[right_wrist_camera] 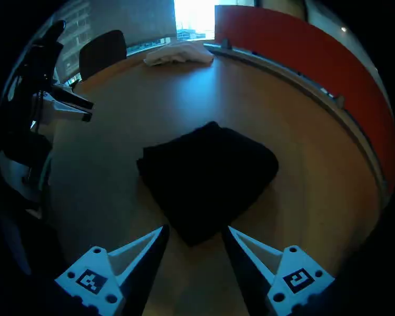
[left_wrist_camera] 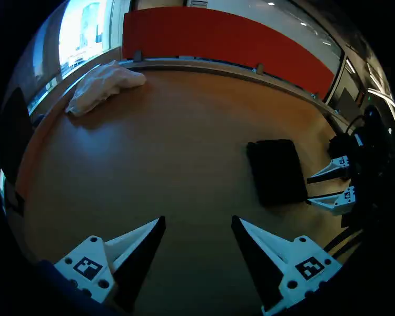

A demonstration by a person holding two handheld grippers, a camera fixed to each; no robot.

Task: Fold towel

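while right claw (right_wrist_camera: pixel 195 234) gapes at black towel (right_wrist_camera: pixel 208 179) corner | bare table (right_wrist_camera: pixel 313 174) all round

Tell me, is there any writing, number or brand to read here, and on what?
No words or numbers can be read.
The black-and-white squares on the left gripper and right gripper are patterns, not letters.
The black towel, white cloth, table and red panel carry no writing.

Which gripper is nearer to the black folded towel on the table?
Right. The right gripper points at the black towel, its open fingertips at the towel's near corner. The left gripper is off to one side, with bare table between it and the towel.
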